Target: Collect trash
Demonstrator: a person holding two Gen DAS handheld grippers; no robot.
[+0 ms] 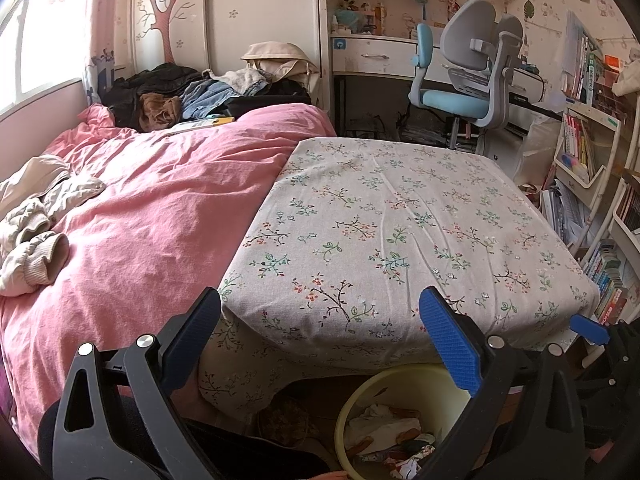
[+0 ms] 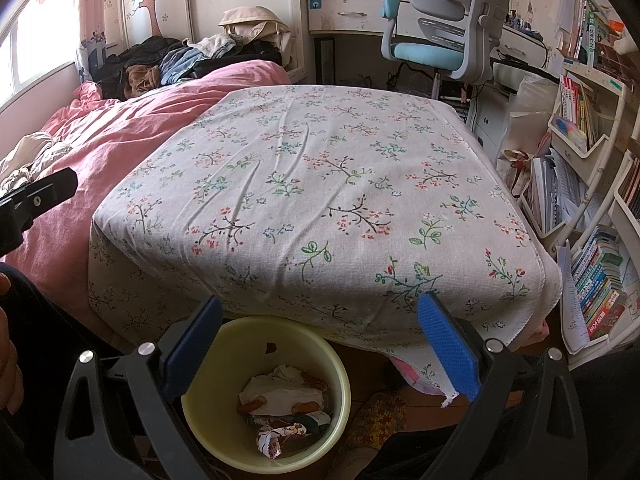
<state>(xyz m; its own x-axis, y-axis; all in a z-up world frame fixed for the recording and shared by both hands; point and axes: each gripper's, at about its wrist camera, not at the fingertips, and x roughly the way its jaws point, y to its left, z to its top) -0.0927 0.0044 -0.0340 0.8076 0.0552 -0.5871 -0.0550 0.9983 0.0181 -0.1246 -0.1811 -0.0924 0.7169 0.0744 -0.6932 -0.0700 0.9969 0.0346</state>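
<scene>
A pale yellow bin [image 2: 336, 364] stands on the floor below the front edge of a table covered with a floral cloth [image 2: 320, 184]. It holds crumpled tissues and wrappers [image 2: 284, 404]. My right gripper [image 2: 320, 344] is open and empty, held above the bin. My left gripper [image 1: 320, 340] is open and empty, held in front of the table edge [image 1: 360, 240], with the bin [image 1: 356, 404] low at its right. The right gripper's blue fingertip [image 1: 588, 328] shows at the far right of the left wrist view. The left gripper's body [image 2: 36, 200] shows at the left edge of the right wrist view.
A bed with a pink duvet [image 1: 140, 200] and heaped clothes [image 1: 192, 92] lies left of the table. A blue and grey desk chair [image 1: 468, 76] and desk stand behind. Shelves of books [image 2: 592, 240] line the right. A knitted slipper [image 2: 376, 416] lies beside the bin.
</scene>
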